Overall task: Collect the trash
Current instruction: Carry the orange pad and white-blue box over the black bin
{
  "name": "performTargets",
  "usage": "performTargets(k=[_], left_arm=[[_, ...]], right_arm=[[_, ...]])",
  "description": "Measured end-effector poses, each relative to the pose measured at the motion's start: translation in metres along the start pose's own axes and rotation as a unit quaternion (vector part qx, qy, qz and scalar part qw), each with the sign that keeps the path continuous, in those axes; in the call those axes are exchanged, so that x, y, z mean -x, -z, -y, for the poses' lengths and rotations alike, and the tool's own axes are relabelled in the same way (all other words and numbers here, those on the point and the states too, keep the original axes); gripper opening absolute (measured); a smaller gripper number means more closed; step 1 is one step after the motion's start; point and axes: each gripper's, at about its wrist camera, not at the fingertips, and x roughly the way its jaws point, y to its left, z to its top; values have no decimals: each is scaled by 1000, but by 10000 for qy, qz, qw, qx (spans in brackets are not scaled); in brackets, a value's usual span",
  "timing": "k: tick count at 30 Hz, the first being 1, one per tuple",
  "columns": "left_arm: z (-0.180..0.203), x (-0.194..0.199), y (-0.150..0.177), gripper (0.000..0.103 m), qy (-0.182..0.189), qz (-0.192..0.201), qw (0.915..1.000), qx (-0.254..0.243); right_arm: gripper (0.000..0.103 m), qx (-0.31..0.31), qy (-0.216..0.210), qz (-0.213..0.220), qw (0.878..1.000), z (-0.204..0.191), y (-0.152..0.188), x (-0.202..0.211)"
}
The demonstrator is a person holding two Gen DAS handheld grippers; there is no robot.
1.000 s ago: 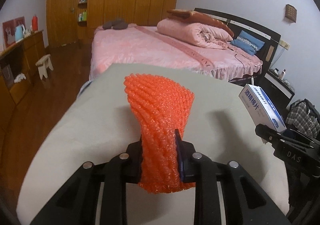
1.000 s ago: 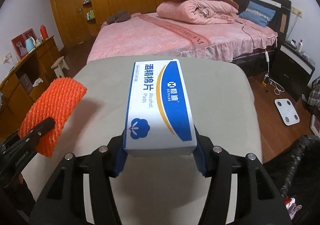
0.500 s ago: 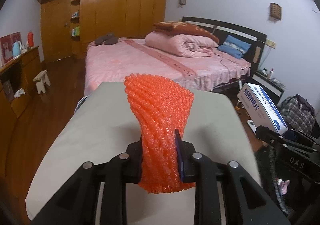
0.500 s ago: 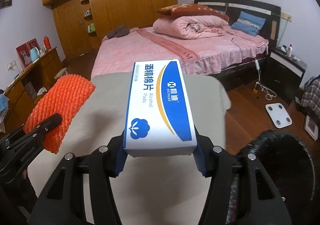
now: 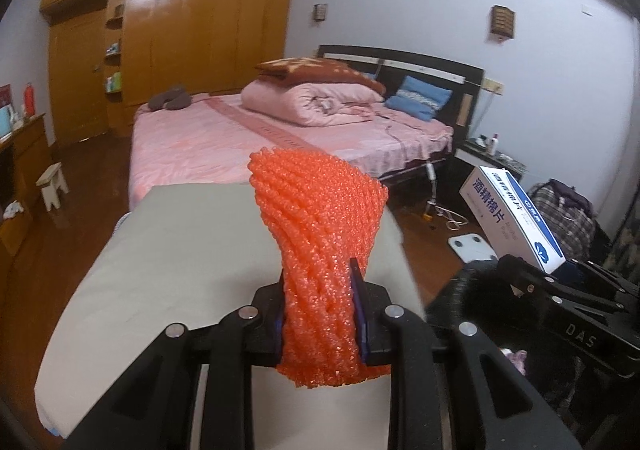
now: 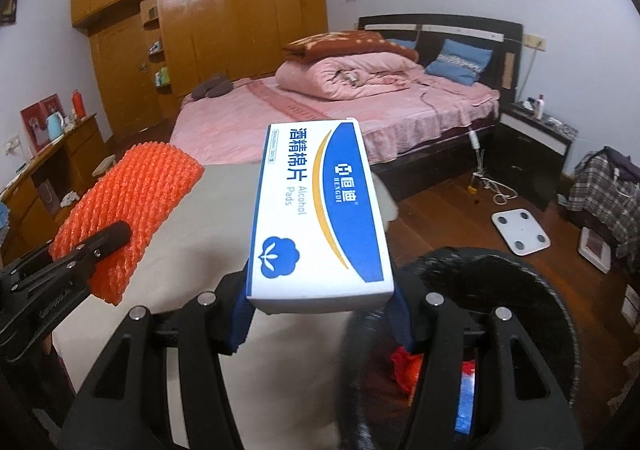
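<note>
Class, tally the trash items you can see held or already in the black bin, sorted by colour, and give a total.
Orange: 1, the foam net in the left hand-held gripper.
Blue and white: 1, the alcohol pads box in the right hand-held gripper.
Red: 1, crumpled scrap in the black bin.
Total: 3

The grey counter lies bare ahead and to the left, open for passing over. To the right, just past its edge, a black bin gapes with its mouth unblocked, red and blue scraps low inside. Beyond it the wooden floor is open except for a white scale and cables. The bed closes off the far side.
</note>
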Motion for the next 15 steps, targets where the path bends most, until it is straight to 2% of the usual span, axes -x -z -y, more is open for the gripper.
performTargets(k=[15], left_arm=[[92, 18, 2, 26, 643, 185, 9960, -584]], right_arm=[[54, -401, 546, 290, 9973, 73, 21, 55]])
